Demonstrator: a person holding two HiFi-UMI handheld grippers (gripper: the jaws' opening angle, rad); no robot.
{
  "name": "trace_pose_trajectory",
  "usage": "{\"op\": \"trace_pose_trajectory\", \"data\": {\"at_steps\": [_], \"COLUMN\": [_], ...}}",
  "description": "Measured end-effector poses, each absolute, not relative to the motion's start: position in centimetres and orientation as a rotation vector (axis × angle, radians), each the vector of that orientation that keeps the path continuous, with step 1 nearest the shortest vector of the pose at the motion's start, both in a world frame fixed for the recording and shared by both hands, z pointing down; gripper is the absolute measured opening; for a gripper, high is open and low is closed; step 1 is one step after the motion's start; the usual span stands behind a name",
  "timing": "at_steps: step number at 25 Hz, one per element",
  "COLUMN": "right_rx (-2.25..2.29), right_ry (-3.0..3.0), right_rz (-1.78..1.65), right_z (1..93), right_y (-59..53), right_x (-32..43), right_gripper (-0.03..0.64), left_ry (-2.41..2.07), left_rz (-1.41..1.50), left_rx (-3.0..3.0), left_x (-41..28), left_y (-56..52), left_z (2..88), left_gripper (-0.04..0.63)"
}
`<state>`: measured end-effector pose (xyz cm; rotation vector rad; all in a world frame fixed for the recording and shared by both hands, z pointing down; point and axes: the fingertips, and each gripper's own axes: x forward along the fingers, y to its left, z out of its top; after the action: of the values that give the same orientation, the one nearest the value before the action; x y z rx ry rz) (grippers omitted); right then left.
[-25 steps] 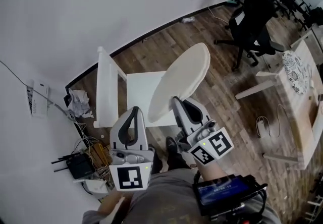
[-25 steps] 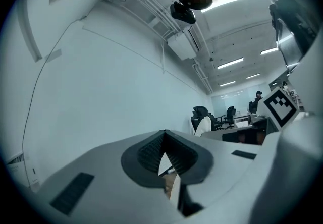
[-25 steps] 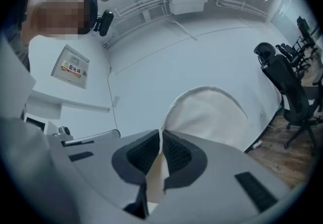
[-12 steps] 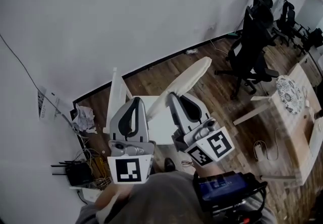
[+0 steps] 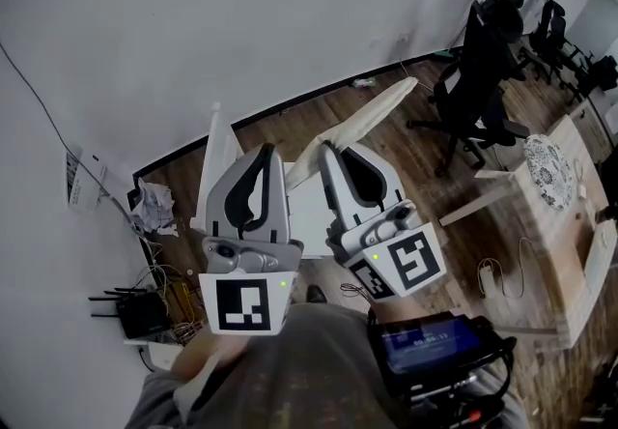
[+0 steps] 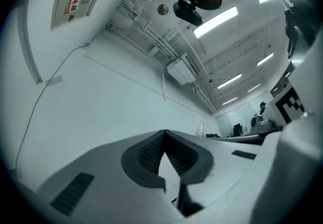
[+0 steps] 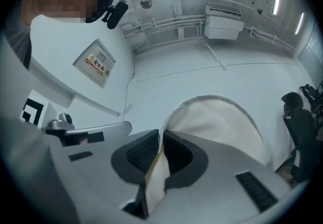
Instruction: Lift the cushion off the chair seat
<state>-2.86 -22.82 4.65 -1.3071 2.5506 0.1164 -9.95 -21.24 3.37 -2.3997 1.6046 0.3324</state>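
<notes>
One grip carries the load: the right gripper (image 7: 160, 140) pinches the rim of the cushion (image 5: 372, 118), which stands edge-on above the chair (image 5: 218, 157) and appears clear of its seat. The left gripper (image 6: 164, 134), just beside it, is pressed together on nothing. For a clean lift, hold the pinch firm and the wrist steady, lest the cushion slip or swing against the chair back.

Held side by side in front of the torso, tilted slightly upward: left gripper (image 5: 263, 151) with jaws pressed together, empty; right gripper (image 5: 329, 150) with jaws clamped on the edge of the cushion (image 7: 217, 122).
</notes>
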Motion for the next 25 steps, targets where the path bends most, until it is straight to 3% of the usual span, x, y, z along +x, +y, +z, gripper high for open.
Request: {"op": "trace_pose_trajectory", "data": {"at_steps": [25], "right_rx": [-1.361], "right_ry": [2.591], "right_rz": [0.125], "right_z": [6.0], "right_y": [-22.3], "right_x": [-3.3], "right_gripper": [0.037], "left_ry": [1.585], "left_rz": [0.341], "left_rx": [-2.46], "left_x": [-9.2], "left_y": [-21.0], "left_z": [4.1], "left_gripper": [0.006]}}
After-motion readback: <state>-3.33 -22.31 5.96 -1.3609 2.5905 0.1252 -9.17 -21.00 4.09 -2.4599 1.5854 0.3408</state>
